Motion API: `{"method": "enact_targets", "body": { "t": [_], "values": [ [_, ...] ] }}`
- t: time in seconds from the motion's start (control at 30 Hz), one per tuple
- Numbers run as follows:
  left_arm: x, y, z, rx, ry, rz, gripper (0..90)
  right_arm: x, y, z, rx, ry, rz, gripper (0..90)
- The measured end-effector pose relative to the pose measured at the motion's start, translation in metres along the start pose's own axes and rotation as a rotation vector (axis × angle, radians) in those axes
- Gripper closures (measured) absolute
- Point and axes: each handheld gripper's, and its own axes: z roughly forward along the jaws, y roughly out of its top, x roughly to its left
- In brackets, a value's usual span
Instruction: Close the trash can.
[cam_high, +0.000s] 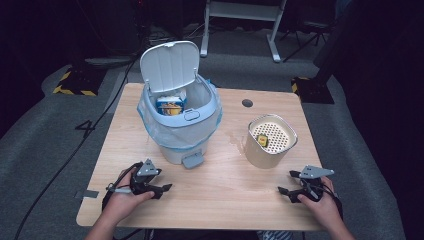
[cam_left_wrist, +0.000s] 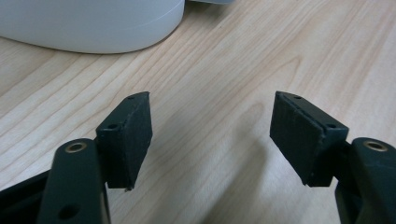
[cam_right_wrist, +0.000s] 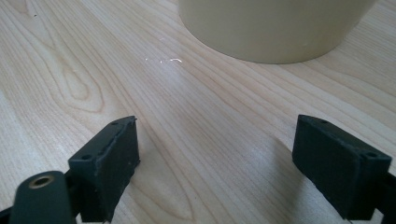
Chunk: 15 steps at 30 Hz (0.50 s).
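A dark room with grey carpet surrounds my pale wooden table. My landmark is the white pedal bin, which stands upright at the far left of the table, its long axis vertical, lid tipped up and back away from me, foot pedal pointing toward my edge. A bluish liner is folded over its rim, and a blue-and-yellow packet sits inside, its print too small to read. Right of the bin, well apart from it, stands the cream canister, also upright, with a perforated top bearing a small yellow thing I cannot make out.

My left gripper rests low over the table just in front of the bin, jaws wide apart with only bare wood between them; its own view cuts the bin down to its curved base. My right gripper sits in front of the canister, far right of the bin, jaws likewise spread and holding nothing. Both forearms are cut off by the bottom edge.
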Motion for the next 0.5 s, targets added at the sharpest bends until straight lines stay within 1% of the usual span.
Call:
{"method": "enact_targets", "body": {
  "t": [0.07, 0.2, 0.23, 0.33, 0.4, 0.5],
  "values": [
    [0.000, 0.002, -0.006, -0.009, -0.002, 0.009, 31.5, 0.000, 0.000, 0.000, -0.001, -0.001, 0.000, 14.8],
    [0.002, 0.007, -0.021, -0.034, -0.017, 0.014, 33.1, 0.000, 0.000, 0.000, -0.001, -0.003, 0.002, 14.7],
    [0.003, 0.008, -0.025, -0.044, -0.026, 0.017, 33.5, 0.000, 0.000, 0.000, -0.001, -0.003, 0.002, 14.7],
    [0.006, 0.012, -0.038, -0.074, -0.049, 0.010, 34.3, 0.000, 0.000, 0.000, -0.002, -0.003, 0.003, 14.7],
    [0.009, 0.015, -0.045, -0.091, -0.058, 0.007, 34.4, 0.000, 0.000, 0.000, -0.001, -0.003, 0.003, 14.7],
    [0.014, 0.021, -0.056, -0.106, -0.055, 0.009, 34.4, 0.000, 0.000, 0.000, -0.001, -0.003, 0.003, 14.7]
  ]
}}
